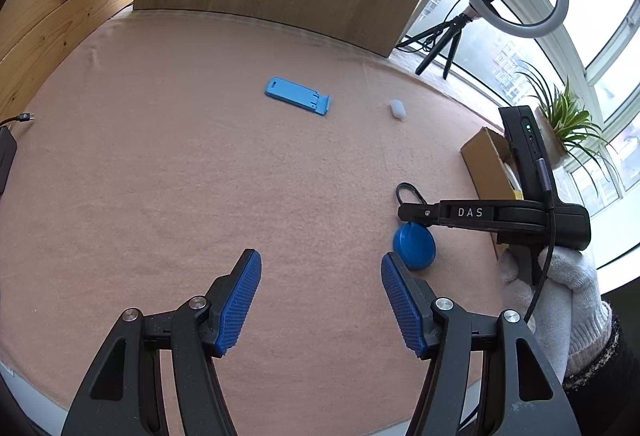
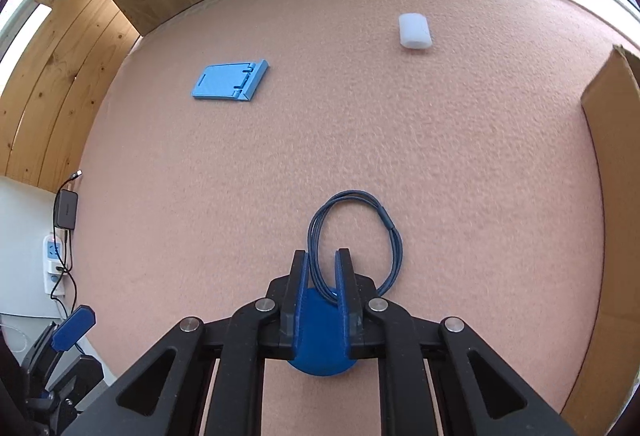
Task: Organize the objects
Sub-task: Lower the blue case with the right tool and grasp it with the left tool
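The right gripper (image 2: 322, 262) clamps the blue round case (image 2: 320, 340), cardboard box (image 2: 612, 172) at three o'clock; the left gripper (image 1: 320, 268) gapes empty.

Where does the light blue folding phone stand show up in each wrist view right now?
Left wrist: light blue phone stand lies flat on the pink mat, upper centre, beyond the open left gripper.
Right wrist: phone stand sits upper left, far from the right gripper.
Shared landmark: the white capsule-shaped case, to the stand's right in both.
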The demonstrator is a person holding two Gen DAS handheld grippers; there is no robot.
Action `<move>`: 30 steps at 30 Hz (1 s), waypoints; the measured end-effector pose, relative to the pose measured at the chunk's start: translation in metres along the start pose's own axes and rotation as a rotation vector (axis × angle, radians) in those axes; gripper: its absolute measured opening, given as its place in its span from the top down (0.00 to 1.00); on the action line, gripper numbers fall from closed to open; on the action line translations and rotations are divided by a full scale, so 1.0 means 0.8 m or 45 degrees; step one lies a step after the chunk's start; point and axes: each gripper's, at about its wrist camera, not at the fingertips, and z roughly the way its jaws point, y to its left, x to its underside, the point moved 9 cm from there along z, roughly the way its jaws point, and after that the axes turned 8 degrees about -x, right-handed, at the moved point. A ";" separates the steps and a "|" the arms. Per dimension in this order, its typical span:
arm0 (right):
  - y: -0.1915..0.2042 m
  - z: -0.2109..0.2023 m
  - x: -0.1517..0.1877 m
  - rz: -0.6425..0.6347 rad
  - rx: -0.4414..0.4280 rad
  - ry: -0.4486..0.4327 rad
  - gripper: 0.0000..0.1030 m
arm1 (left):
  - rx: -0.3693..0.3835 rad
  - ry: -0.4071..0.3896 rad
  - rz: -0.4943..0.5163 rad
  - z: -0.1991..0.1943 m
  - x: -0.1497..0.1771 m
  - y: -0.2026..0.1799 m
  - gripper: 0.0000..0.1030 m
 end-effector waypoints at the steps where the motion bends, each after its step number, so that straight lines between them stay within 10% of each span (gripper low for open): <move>1: -0.006 -0.005 0.007 0.023 -0.015 -0.002 0.89 | 0.005 0.005 0.016 0.003 0.001 -0.008 0.36; 12: -0.073 -0.046 0.037 0.185 0.033 -0.066 0.92 | 0.057 0.088 0.261 0.046 0.027 -0.099 0.35; 22: -0.090 -0.083 0.046 0.240 0.010 -0.177 0.64 | -0.004 0.125 0.426 0.094 0.036 -0.157 0.31; 30: -0.089 -0.072 0.028 0.191 0.055 -0.185 0.62 | -0.080 0.134 0.464 0.123 0.037 -0.160 0.31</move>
